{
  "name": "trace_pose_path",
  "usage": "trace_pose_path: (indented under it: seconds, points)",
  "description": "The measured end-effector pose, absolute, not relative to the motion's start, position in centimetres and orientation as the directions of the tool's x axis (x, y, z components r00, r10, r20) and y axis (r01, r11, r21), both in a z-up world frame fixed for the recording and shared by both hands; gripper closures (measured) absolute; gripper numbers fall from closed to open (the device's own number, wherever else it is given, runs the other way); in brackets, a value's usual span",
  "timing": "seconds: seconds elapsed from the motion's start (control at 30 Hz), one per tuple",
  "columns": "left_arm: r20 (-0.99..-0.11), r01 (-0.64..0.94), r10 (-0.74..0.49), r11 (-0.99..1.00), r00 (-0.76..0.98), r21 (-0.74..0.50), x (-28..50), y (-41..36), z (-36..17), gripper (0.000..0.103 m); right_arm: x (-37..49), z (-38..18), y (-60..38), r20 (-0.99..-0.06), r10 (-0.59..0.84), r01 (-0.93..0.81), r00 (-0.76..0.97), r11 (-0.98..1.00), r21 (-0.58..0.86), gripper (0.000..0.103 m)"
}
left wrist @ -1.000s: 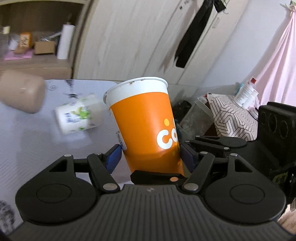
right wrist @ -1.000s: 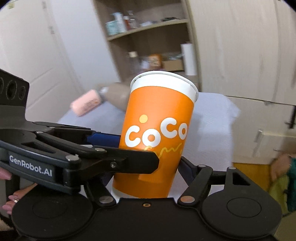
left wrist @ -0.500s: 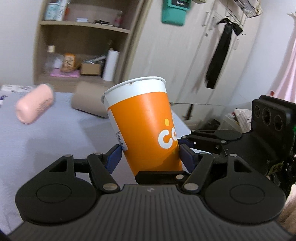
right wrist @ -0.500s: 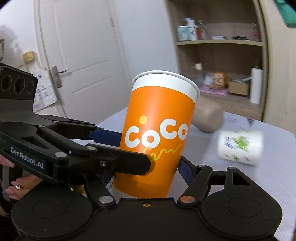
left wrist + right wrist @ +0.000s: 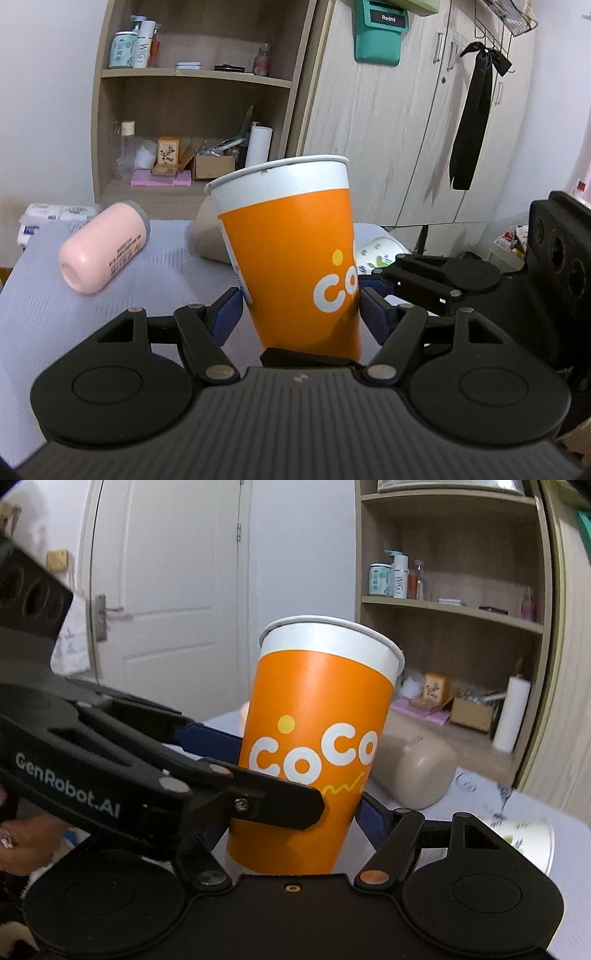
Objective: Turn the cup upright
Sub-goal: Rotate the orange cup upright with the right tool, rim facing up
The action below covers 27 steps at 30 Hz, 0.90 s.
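An orange paper cup with a white rim and "CoCo" print stands mouth-up, slightly tilted, held above the grey table. My left gripper is shut on its lower body with blue pads on both sides. My right gripper is also shut on the same cup. The right gripper's body shows in the left wrist view at the right, and the left gripper's body crosses the right wrist view. The cup's base is hidden behind the gripper bodies.
A pink bottle lies on its side on the table at left. A beige jar and a white cup with green print lie behind the orange cup. A wooden shelf unit and wardrobe doors stand beyond.
Both grippers have swung together with the orange cup, so the background slid across both views. The cup stays gripped at the same spot and mouth-up.
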<state>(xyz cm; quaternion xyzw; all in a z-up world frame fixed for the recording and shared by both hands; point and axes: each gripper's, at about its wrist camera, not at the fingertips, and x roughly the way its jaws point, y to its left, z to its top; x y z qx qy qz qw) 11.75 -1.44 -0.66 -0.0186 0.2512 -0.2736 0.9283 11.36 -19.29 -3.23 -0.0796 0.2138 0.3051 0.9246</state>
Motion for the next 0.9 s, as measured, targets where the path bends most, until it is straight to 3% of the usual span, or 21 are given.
trace_pose_path:
  seconds: [0.2, 0.33, 0.47, 0.9]
  points:
    - [-0.449, 0.507, -0.500, 0.854, 0.741, -0.113, 14.0, -2.1, -0.7, 0.035, 13.2, -4.0, -18.8, -0.397, 0.499, -0.570, 0.771, 0.818, -0.078, 0.026]
    - [-0.444, 0.537, -0.525, 0.836, 0.726, -0.110, 14.9, -2.5, -1.2, 0.035, 14.0, -5.0, -17.7, -0.395, 0.417, -0.520, 0.819, 0.831, -0.200, 0.026]
    - [-0.457, 0.541, -0.521, 0.835, 0.721, -0.097, 15.5, -3.1, -2.0, 0.035, 15.1, -5.2, -18.2, -0.438, 0.421, -0.525, 0.795, 0.838, -0.147, 0.026]
    - [-0.492, 0.554, -0.544, 0.820, 0.680, -0.142, 15.2, -3.2, -2.5, 0.033, 14.9, -5.2, -18.3, -0.492, 0.398, -0.537, 0.774, 0.824, -0.179, 0.025]
